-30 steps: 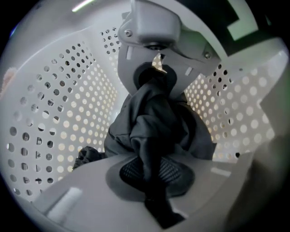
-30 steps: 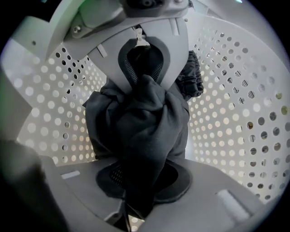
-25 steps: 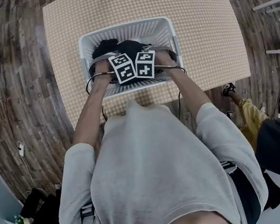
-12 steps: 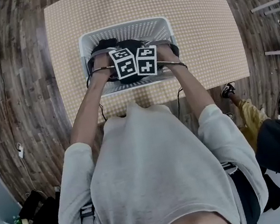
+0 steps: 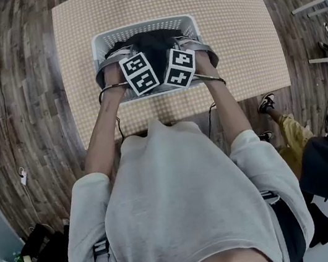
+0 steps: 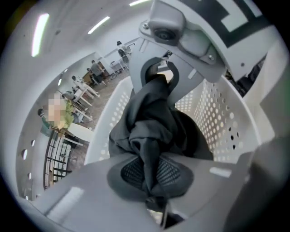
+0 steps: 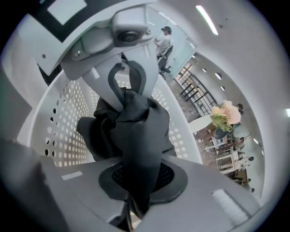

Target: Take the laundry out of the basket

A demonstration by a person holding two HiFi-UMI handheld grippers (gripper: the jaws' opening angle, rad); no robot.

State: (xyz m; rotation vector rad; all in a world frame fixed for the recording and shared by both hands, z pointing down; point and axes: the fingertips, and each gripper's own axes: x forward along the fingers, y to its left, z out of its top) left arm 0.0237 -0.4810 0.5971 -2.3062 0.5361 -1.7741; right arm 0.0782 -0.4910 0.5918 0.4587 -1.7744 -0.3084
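Left gripper (image 6: 152, 180) and right gripper (image 7: 137, 183) each clamp the dark crumpled fabric garment (image 6: 149, 118), bunched inside the white perforated plastic basket (image 6: 213, 113). Best to raise both evenly, straight above the basket rim, without snagging.

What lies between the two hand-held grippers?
A bunched dark grey cloth garment, clamped by the left hand-held gripper and right hand-held gripper; both gripper views show it.
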